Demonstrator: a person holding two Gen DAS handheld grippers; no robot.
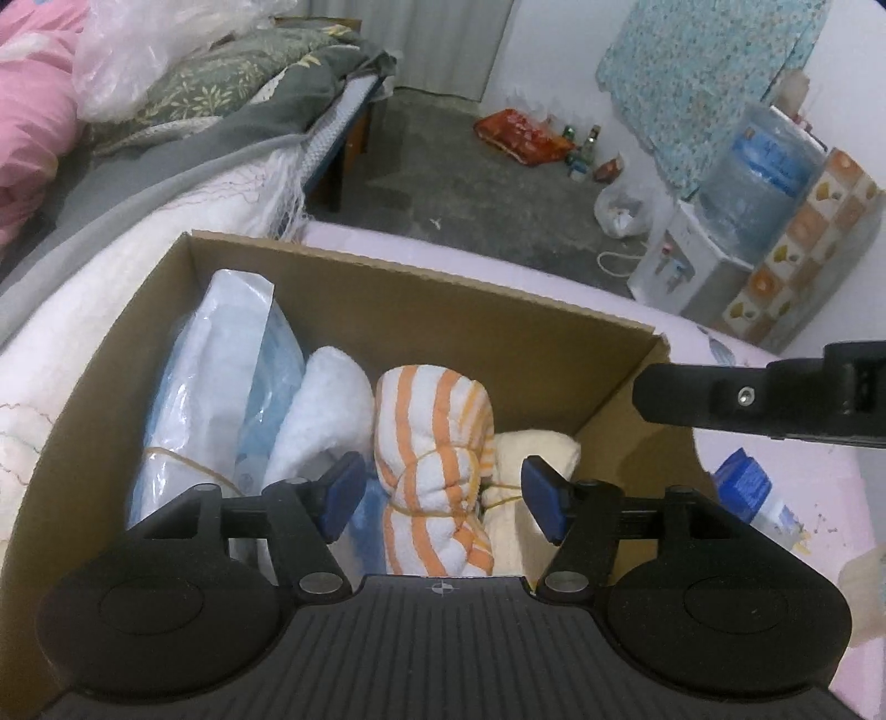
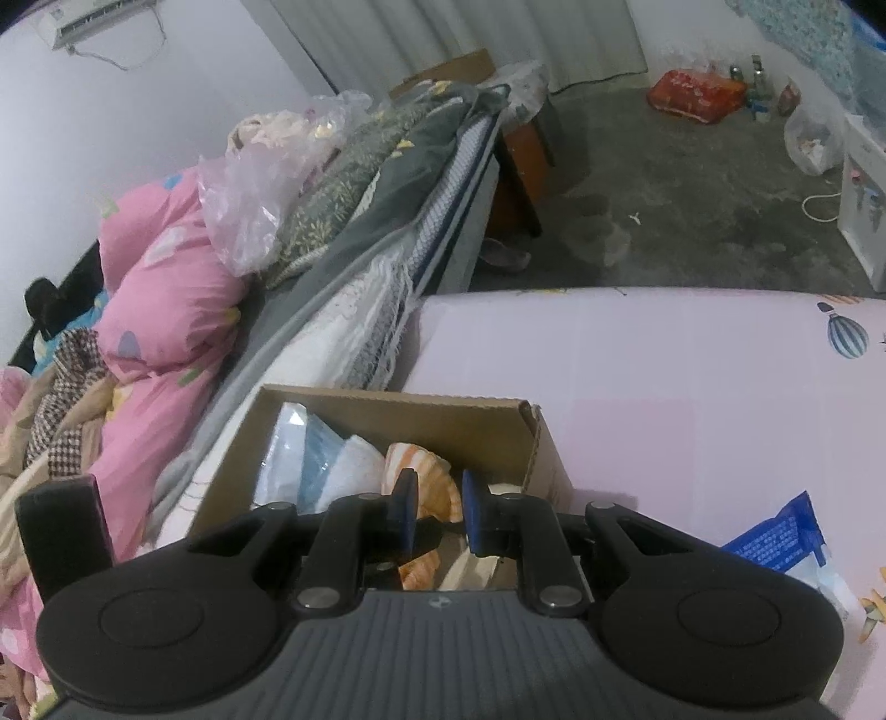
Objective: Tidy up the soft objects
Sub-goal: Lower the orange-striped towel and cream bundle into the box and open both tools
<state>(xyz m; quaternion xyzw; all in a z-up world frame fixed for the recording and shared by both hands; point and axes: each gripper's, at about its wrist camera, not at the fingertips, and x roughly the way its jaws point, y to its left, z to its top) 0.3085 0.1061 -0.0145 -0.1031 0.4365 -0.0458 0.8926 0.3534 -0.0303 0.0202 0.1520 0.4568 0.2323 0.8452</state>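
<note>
Black ribbed tongs (image 1: pixel 440 495) with blue pads (image 1: pixel 343 495)

One cardboard box (image 1: pixel 421 288) sits right under the left claw (image 1: pixel 437 498). Inside it are three rolled towels: one white (image 1: pixel 326 404), one orange-striped (image 1: pixel 432 443) between the claw's fingers, one cream (image 1: pixel 537 448). Left of the claw stand two plastic-wrapped packs (image 1: pixel 210 376). One blue packet (image 1: pixel 745 487) lies right of it.

Dim, flat indoor light w/ a cool bluish cast; no clear source. Soft shadow inside the cardboard box (image 1: pixel 387 288). Mild glare on the clear plastic bag (image 1: pixel 166 50). Strong fisheye bending at edges, dark corners. Whole pic slightly soft/noisy.
</note>
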